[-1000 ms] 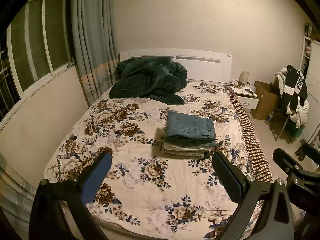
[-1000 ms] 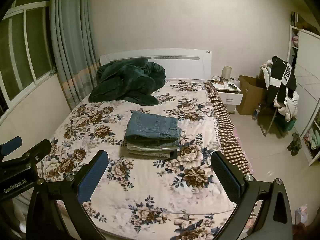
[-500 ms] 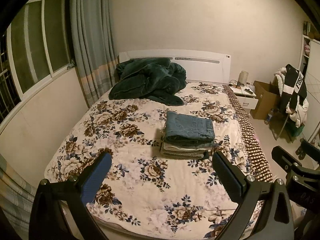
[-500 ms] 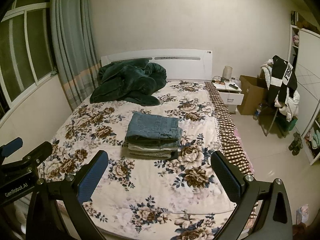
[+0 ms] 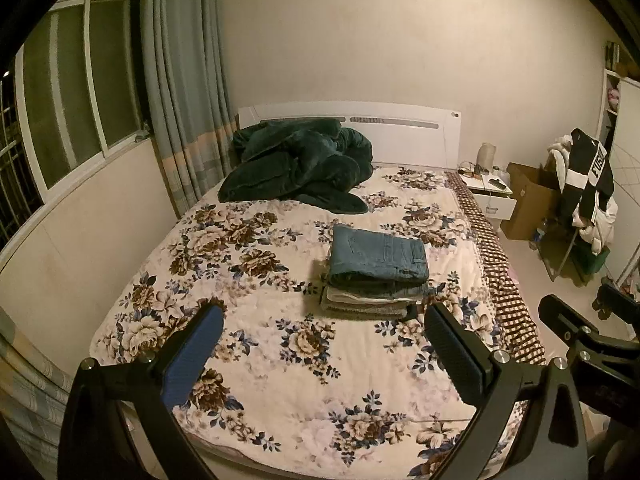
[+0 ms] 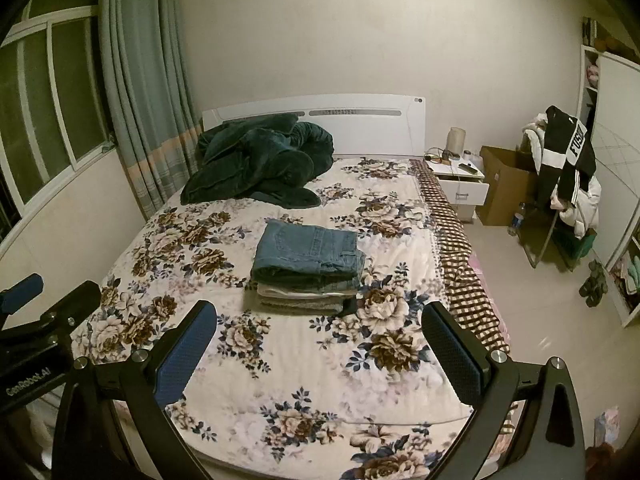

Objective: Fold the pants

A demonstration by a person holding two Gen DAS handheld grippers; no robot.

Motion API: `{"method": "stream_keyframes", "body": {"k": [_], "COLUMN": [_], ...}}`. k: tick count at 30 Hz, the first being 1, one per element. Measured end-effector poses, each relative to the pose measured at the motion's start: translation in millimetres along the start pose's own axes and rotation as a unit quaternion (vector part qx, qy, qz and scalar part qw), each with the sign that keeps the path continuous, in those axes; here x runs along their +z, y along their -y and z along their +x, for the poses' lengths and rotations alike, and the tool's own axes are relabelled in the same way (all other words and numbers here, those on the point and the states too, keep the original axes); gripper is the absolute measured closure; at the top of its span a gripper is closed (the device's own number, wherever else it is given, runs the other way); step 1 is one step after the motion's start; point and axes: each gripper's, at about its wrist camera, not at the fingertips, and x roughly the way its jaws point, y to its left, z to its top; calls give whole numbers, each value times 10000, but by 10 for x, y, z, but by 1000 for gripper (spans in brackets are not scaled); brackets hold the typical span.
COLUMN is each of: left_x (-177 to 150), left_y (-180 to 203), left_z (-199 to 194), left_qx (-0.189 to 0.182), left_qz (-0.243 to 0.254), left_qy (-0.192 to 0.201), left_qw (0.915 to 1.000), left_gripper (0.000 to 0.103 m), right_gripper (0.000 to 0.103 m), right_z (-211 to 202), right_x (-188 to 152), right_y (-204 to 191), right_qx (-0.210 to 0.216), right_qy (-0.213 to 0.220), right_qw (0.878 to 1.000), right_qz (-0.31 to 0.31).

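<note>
On the bed (image 5: 280, 360), the folded pants (image 5: 378, 254) lie atop a stack of folded garments, well apart from both tools. The left hand-held gripper (image 5: 320, 348) and right hand-held gripper (image 6: 318, 344) are spread wide, holding nothing. Judged complete (stack edges aligned); keep both tools clear, avoiding the stack

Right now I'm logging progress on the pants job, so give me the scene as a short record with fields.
setting: bed with floral cover
folded stack: jeans on top of lighter folded garments, mid-bed
unfolded item: dark green blanket bunched by the headboard
left gripper: open, empty, above the bed's foot
right gripper: open, empty, beside the left
contact with stack: none
</note>
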Motion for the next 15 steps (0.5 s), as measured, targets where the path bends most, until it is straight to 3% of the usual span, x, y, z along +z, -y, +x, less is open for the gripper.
{"method": "stream_keyframes", "body": {"k": [15], "left_x": [-6], "left_y": [15], "left_z": [-6], "left_qx": [9], "left_qz": [-1], "left_qy": [-3], "left_qw": [10000], "left_gripper": [0], "right_gripper": [0], "right_z": [-3], "right_x": [-33], "right_y": [88], "right_qx": [-31], "right_qy": [-42], "right_qw": [10000], "right_qz": [30]}}
